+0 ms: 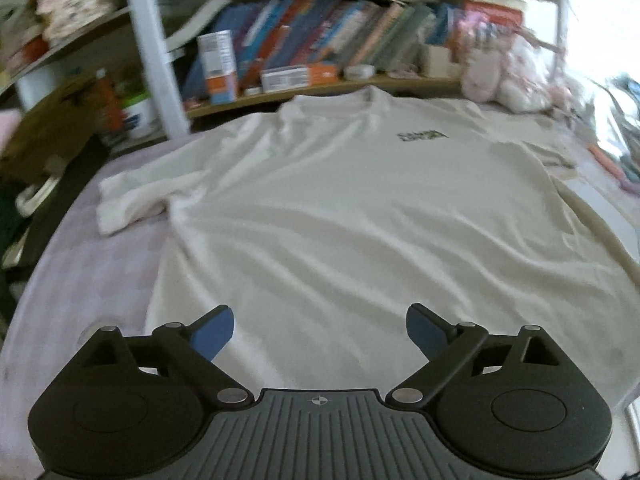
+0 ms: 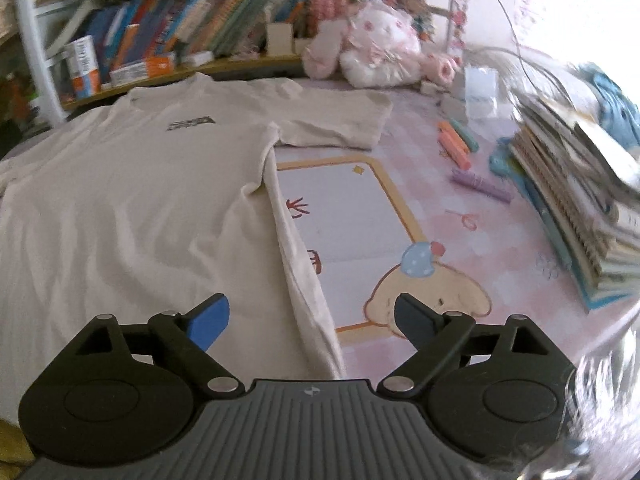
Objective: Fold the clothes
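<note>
A cream T-shirt (image 1: 340,208) lies spread flat, front up, on a pink table cover, its collar toward the bookshelf and a small dark logo (image 1: 422,135) on the chest. My left gripper (image 1: 319,330) hovers open above the shirt's lower hem area, nothing between its blue pads. In the right wrist view the same T-shirt (image 2: 132,208) fills the left half, its right sleeve (image 2: 340,120) stretched out sideways. My right gripper (image 2: 310,322) is open over the shirt's right side edge, holding nothing.
A shelf of books (image 1: 304,36) and boxes runs along the far side. A pink plush toy (image 2: 380,48) sits at the back right. Markers (image 2: 456,142), a stack of notebooks (image 2: 576,216) and a cartoon bear mat (image 2: 400,240) lie to the right of the shirt.
</note>
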`<state>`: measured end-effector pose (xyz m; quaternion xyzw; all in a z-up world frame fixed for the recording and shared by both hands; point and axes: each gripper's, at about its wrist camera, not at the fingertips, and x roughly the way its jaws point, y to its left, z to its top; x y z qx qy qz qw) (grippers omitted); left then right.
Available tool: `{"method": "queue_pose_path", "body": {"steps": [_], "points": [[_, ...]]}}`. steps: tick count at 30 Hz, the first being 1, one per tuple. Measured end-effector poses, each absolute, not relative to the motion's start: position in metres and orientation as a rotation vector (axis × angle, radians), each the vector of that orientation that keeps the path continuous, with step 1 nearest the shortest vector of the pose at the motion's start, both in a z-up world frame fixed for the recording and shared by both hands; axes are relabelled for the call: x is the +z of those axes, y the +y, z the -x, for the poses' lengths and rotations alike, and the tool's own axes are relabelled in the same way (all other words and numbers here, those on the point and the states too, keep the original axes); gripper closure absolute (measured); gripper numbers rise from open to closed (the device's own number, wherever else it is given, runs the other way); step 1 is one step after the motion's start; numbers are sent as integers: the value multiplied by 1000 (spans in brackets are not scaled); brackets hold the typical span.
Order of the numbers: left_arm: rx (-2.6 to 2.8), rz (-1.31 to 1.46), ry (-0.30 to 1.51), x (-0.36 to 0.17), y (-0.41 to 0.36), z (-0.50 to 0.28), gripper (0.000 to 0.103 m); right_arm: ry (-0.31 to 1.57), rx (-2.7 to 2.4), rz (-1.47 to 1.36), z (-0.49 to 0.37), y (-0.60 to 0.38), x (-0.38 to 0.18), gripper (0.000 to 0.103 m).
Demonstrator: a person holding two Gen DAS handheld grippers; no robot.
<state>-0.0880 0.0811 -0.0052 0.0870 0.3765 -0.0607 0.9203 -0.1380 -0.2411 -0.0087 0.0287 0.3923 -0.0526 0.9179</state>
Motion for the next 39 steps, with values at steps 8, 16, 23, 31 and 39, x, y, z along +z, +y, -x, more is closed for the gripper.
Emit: {"method": "queue_pose_path", "body": {"steps": [8,16,23,31,39], "points": [[-260,-278,761,-11,73,58,8,815,-176,-59,120,-202,-9,13],[-377,-322,752,-17,74,43,8,836,-226,-29,104,-169,-7,12],[-415,-275,771,-21,86,30,8,863,-240,-10,93,-150,-5,11],[-418,-219,800,-23,93,19,8,863,-246,-14,83,-145,-6,11],[-353,-222,823,-23,75,13,8,859,-218,-57,61,-172,-12,11]]}}
